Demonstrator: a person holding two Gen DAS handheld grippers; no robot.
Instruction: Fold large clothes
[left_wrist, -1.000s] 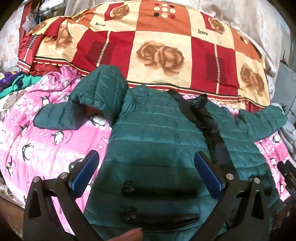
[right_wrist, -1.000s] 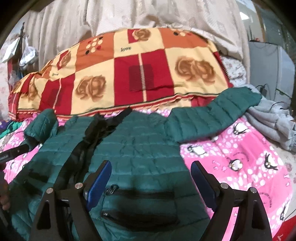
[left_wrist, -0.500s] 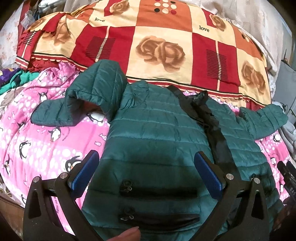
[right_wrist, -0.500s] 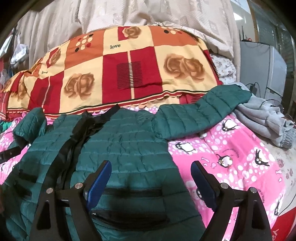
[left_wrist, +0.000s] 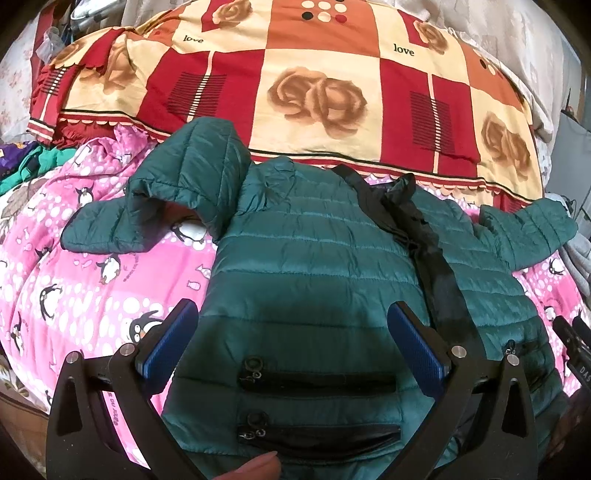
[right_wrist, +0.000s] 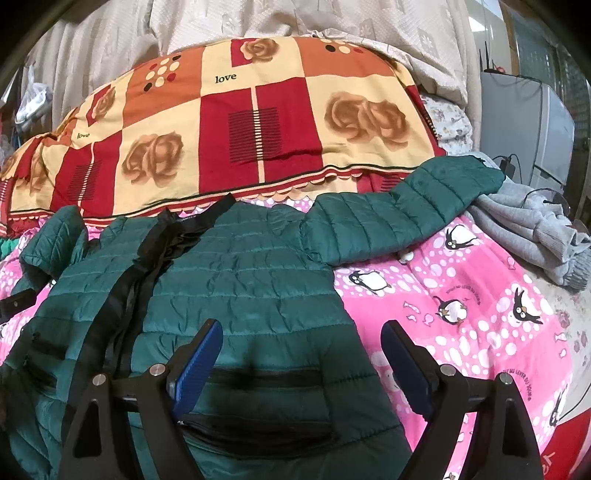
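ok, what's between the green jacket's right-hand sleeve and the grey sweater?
Nothing. In the right wrist view the sleeve cuff lies directly against the grey sweater, overlapping its edge, with pink penguin blanket below both.

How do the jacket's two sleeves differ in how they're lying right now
The left sleeve is bent, its upper part humped up with the cuff end angled back across the pink penguin blanket. The right sleeve stretches out nearly straight, and its far end reaches the grey garment, while the left sleeve's cuff lies on the blanket. Both are the same quilted dark green and neither is folded over the jacket body yet.
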